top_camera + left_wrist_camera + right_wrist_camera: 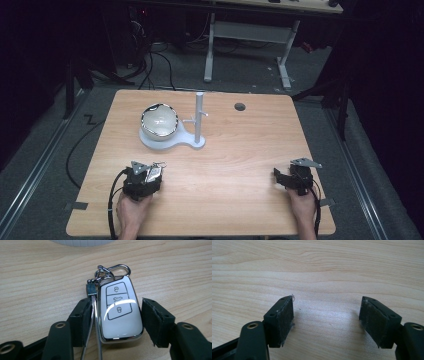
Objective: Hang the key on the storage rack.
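Black padded fingers (82, 320) of the left gripper (115, 315) stand half-closed about a white car key fob (120, 312) lying flat on the wooden table (37, 285); the pad at nine o'clock meets the fob's loose metal ring (93, 315), while the pad at three o'clock sits just beside the chromed edge with a sliver of table between — no firm squeeze on the fob itself is visible; a silver carabiner clip (117, 268) lies at the fob's twelve o'clock end, toward the pale stand base. From the high view, the left gripper (150, 172) rests at about seven o'clock on the table (225, 165), the fob (154, 172) glinting at its tip, a hand (131, 212) behind it; the right gripper (282, 177) lies well apart at about four o'clock, its jaws spread wide over bare wood, its fingers (283, 320) holding nothing; at about eleven o'clock a shiny bowl (159, 121) sits on a white stand (192, 142) whose thin post rises just beside it — well clear of both grippers.
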The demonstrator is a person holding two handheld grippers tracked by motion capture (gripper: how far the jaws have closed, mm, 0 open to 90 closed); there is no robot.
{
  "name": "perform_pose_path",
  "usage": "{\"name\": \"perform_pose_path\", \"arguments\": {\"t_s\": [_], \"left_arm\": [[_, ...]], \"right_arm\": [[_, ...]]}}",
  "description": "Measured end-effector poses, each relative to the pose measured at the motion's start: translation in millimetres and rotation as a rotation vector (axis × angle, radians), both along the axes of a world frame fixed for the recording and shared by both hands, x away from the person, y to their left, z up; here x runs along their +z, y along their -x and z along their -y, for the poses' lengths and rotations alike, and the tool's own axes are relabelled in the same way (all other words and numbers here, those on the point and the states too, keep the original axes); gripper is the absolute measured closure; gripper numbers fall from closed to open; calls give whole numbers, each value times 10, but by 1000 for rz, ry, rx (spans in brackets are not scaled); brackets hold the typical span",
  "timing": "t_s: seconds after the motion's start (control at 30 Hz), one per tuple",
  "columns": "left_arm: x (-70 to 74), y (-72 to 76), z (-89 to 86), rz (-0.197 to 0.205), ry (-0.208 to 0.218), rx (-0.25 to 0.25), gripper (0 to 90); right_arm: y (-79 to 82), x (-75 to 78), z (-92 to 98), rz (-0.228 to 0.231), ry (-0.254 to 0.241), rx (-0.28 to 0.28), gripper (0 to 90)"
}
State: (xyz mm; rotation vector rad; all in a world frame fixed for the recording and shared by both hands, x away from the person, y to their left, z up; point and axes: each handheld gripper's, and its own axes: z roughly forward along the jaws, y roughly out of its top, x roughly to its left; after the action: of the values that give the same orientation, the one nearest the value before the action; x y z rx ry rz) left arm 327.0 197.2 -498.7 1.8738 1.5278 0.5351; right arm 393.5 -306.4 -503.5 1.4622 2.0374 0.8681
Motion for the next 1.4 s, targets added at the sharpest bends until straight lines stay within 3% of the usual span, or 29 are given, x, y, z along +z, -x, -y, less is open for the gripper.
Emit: {"name": "perform_pose_path", "arguments": {"t_s": [0.53,1.03,1.4], "left_arm": [[17,26,3,8,-22,-47,450],[260,73,51,78,22,-92,452],[497,73,93,121,79,-141,453]], "right_arm": [[0,0,0,0,0,0,279],[-1,0,0,0,0,0,279],[-1,0,1,0,0,1,279]]}}
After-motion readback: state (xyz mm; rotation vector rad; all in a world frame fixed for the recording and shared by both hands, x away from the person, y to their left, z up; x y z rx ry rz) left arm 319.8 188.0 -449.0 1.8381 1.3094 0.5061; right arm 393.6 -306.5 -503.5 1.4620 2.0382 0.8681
